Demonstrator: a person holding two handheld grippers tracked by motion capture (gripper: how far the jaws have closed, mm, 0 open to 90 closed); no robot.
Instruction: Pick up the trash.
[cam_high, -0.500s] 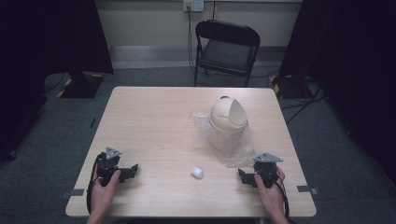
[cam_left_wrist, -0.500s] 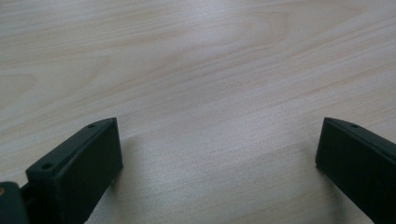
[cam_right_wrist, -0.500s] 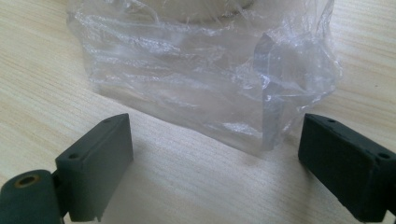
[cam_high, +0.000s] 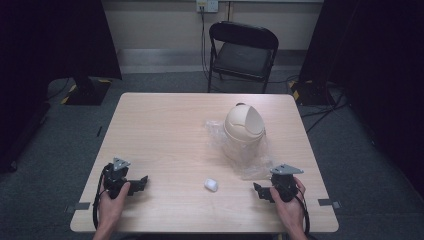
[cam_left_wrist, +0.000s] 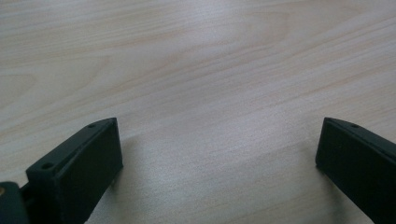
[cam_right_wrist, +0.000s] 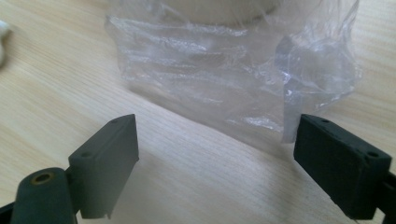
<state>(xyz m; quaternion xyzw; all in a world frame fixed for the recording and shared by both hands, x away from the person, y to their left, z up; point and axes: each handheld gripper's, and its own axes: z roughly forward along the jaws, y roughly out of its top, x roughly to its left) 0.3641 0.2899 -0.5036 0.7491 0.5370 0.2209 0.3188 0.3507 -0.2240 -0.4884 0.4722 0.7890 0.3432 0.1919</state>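
Both grippers parked at near table edge, jaws spread wide, nothing held.
Left gripper over bare wooden table; right gripper faces the clear plastic bag. Small white wad between them. Beige swing-lid bin sits on the bag, mid-right. Black folding chair beyond far edge.

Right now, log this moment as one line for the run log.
left gripper: open, resting on table | right gripper: open, facing plastic bag | small bin: upright, lid on | white wad: loose between grippers
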